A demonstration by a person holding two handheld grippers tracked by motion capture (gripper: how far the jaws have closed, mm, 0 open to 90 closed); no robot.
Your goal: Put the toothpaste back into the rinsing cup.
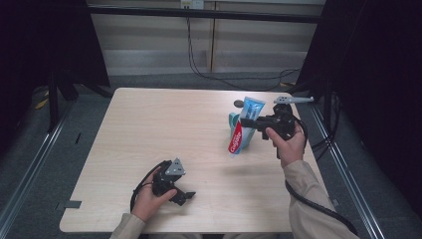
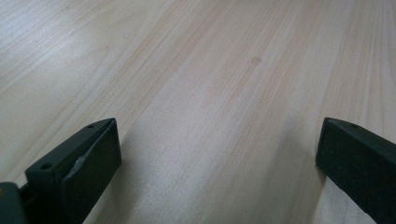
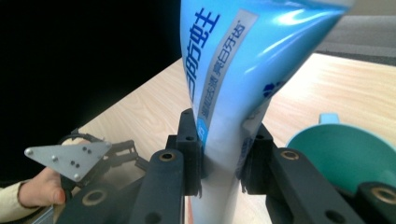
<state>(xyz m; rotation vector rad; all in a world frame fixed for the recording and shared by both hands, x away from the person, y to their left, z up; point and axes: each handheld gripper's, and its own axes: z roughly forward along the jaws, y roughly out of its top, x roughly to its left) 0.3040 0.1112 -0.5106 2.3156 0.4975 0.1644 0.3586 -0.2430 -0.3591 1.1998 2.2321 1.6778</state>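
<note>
Clamping toothpaste tube [image 3: 219, 93] mid-body in my right gripper [image 3: 220, 154] above the cup [image 3: 327, 154]; left gripper [image 2: 219, 158] open, idle on surface [image 1: 164, 129]. Risk: soft tube slips or squeezes.

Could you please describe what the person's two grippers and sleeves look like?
Both the left gripper and the right gripper are black, with blocky black jaws. Each carries a grey three-cornered plate on top and trails a black cable. The person wears beige long sleeves.
</note>
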